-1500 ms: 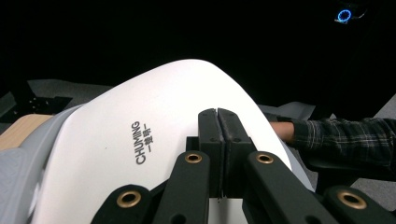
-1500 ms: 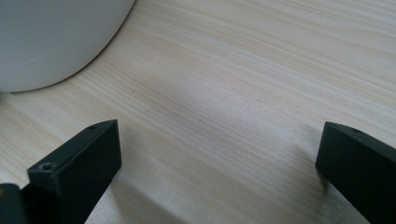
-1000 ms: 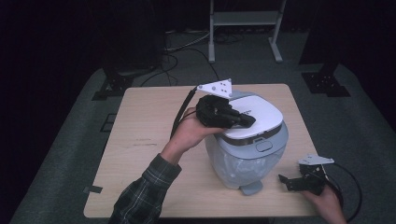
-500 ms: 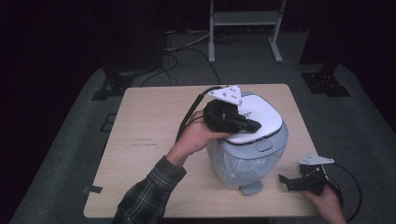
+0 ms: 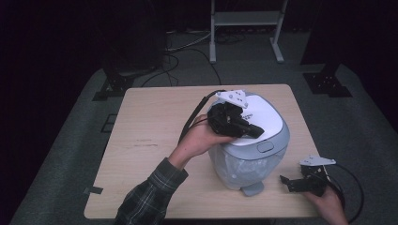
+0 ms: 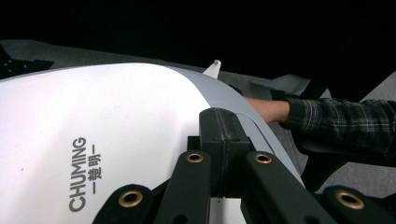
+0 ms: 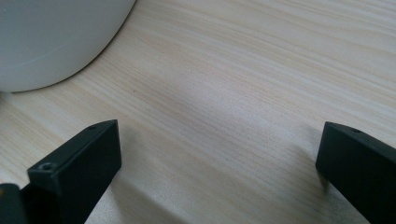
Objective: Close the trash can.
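Observation:
A round bin with a grey body (image 5: 244, 164) and a white lid (image 5: 265, 117) stands on the right half of the wooden table (image 5: 155, 140). The lid (image 6: 93, 116) carries the word CHUMING. My left gripper (image 5: 255, 131) lies on top of the lid, jaws shut together with nothing between them (image 6: 223, 122). Low over the table at the front right, beside the bin, my right gripper (image 5: 284, 181) points at the bin's base (image 7: 51, 37). It is open (image 7: 219, 154), with only bare wood between its jaws.
A grey foot pedal (image 5: 252, 189) sticks out at the bin's front. A clear liner shows through the body. A plaid sleeve (image 6: 341, 116) lies beyond the lid. A metal stand (image 5: 244, 28) and cables sit on the floor behind the table.
My left gripper has slid a little farther right onto the lid. The right gripper has stayed where it was.

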